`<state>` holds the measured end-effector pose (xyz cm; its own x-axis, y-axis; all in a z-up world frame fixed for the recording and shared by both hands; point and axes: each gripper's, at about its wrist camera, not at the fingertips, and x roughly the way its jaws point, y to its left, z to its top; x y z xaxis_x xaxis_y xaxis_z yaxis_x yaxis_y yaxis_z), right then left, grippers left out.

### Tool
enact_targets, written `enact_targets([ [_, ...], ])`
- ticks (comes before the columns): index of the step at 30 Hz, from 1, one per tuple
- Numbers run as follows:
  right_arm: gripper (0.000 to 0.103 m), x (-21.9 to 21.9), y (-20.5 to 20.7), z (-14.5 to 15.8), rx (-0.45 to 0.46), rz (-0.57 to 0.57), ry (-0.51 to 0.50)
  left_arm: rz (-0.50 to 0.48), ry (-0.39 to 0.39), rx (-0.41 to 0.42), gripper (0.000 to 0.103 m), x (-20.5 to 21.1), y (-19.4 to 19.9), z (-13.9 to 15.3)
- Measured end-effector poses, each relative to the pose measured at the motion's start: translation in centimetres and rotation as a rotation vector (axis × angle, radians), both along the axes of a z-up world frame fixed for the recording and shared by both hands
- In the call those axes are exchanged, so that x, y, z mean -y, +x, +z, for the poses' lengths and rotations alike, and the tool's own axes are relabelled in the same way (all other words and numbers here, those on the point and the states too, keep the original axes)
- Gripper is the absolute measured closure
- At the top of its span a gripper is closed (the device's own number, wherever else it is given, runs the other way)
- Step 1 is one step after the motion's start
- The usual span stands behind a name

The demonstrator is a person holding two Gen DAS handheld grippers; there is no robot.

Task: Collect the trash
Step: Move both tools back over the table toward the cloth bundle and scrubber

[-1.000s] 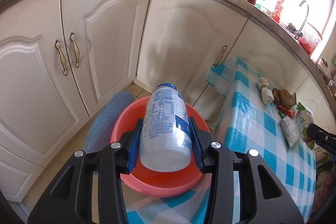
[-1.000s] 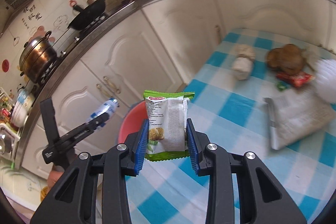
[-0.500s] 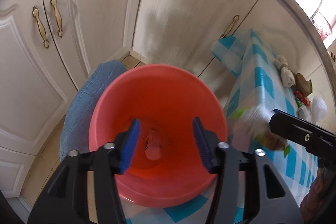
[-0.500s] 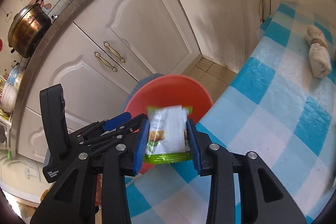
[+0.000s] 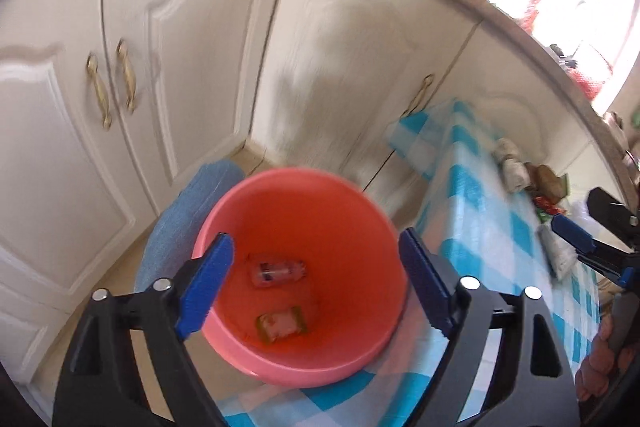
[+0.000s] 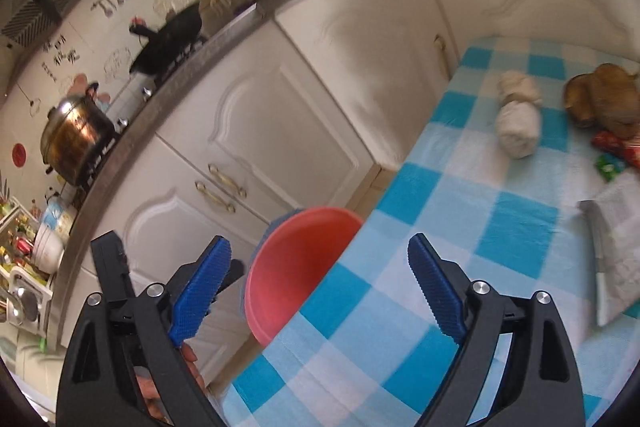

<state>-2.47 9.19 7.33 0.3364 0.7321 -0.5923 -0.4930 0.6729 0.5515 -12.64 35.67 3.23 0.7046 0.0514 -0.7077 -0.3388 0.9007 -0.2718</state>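
Both loads have left the jaws since a second ago: the white plastic bottle (image 5: 276, 270) and green snack packet (image 5: 281, 323) now lie in the round pink plastic basin (image 5: 372, 223). The left gripper (image 5: 314, 283) and right gripper (image 6: 318, 289) are opening, jaws spread, nothing between them. So two pieces are binned. Farther along the blue-checked tablecloth (image 6: 452, 227) remain crumpled white paper wads (image 6: 516, 123), brown scraps (image 6: 600, 99), red wrappers (image 6: 616, 147) and a flat grey packet (image 6: 616, 247).

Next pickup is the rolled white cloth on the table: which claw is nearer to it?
Right. The right claw hovers over the tablecloth facing the cloth roll; the left claw hangs over the red bucket.
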Motion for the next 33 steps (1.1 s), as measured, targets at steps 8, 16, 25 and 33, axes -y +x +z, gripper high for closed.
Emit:
enact_targets([
  [8,0.011,7.7,-1.7,0.9,0.112,-0.121,0.084,-0.177,0.051,0.105,0.014,6.8,-0.1,4.3],
  [16,0.011,17.5,0.0,0.9,0.076,-0.314,0.2,-0.259,0.08,0.055,0.014,12.3,2.5,5.8],
  [25,0.011,27.7,1.8,-0.3,0.027,-0.56,0.285,-0.399,0.107,0.052,0.014,19.5,6.9,7.3],
  [33,0.011,31.6,3.9,-3.0,-0.043,-0.605,0.316,-0.446,0.119,-0.012,0.014,23.2,15.4,5.4],
])
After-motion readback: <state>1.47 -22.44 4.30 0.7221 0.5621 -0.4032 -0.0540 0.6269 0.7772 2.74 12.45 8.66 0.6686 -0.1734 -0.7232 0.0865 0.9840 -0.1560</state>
